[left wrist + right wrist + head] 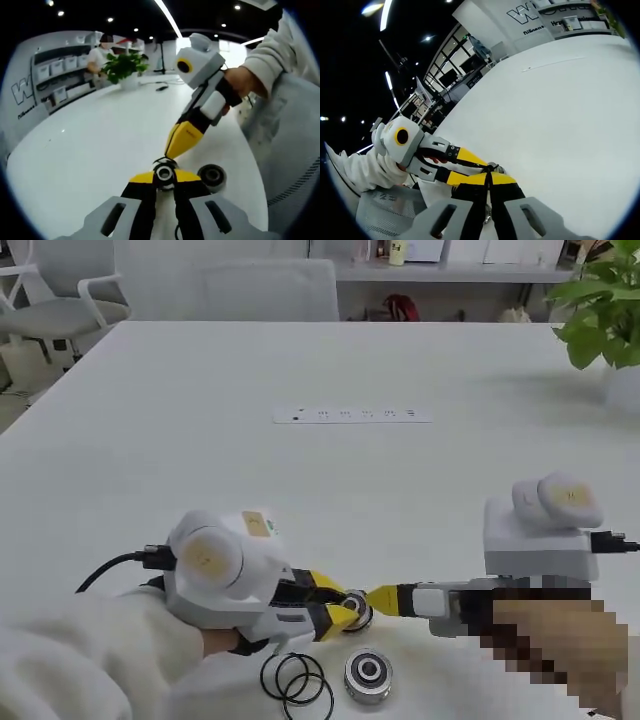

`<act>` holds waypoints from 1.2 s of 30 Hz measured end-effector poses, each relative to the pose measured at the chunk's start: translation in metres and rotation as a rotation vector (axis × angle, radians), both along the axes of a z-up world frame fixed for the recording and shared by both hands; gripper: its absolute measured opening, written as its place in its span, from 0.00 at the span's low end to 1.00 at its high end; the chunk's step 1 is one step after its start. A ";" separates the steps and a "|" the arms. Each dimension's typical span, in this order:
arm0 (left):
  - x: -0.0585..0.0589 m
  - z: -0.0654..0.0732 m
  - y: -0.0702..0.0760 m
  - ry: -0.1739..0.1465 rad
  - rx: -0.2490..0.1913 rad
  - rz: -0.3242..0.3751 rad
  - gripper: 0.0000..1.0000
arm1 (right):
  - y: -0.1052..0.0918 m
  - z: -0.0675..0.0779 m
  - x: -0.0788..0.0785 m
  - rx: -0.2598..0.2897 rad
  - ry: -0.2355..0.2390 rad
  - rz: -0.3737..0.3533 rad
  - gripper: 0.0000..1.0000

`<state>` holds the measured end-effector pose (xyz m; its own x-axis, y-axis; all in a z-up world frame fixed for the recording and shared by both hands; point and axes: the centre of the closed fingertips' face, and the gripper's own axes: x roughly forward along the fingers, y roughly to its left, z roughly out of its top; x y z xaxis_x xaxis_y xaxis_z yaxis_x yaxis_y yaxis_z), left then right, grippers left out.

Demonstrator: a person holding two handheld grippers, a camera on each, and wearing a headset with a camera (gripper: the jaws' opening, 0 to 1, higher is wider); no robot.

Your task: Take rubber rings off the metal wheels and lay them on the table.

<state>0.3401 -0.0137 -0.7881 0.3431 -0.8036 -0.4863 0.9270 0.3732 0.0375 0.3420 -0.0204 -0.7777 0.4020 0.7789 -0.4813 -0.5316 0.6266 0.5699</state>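
Both jaw pairs closed: left gripper (164, 178) on metal wheel (164, 172), right gripper (170, 153) prob. nipping its rubber ring (162, 161). Keep wheel steady, peel outward, lay w/ loose rings (296, 681) at 6 o'clock on worktop (320, 480).

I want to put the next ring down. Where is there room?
Bare table runs from the jaws to the power strip, and beyond toward the plant. Crowded near edge: loose rings, a spare wheel, left gripper, right gripper.

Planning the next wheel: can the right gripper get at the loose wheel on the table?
Likely yes, once it lets go: the loose wheel lies uncovered close by the right gripper. For now its fingers pinch a ring on the held wheel in the left gripper.
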 end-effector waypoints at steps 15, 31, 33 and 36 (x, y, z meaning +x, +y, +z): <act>0.000 -0.002 -0.003 -0.012 0.015 -0.005 0.13 | 0.001 0.000 -0.002 -0.001 0.007 0.001 0.00; 0.002 -0.004 -0.006 -0.011 0.022 0.020 0.14 | -0.003 0.004 0.005 0.038 0.029 -0.047 0.00; 0.002 -0.004 -0.006 -0.015 0.028 0.019 0.14 | -0.004 0.003 0.005 0.027 0.023 -0.048 0.00; 0.002 -0.003 -0.006 -0.008 0.033 0.022 0.14 | -0.004 0.002 0.006 0.031 0.027 -0.049 0.00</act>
<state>0.3421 -0.0201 -0.7915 0.3648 -0.7794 -0.5094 0.9182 0.3920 0.0577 0.3478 -0.0245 -0.7756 0.4274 0.7733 -0.4684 -0.4852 0.6333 0.6029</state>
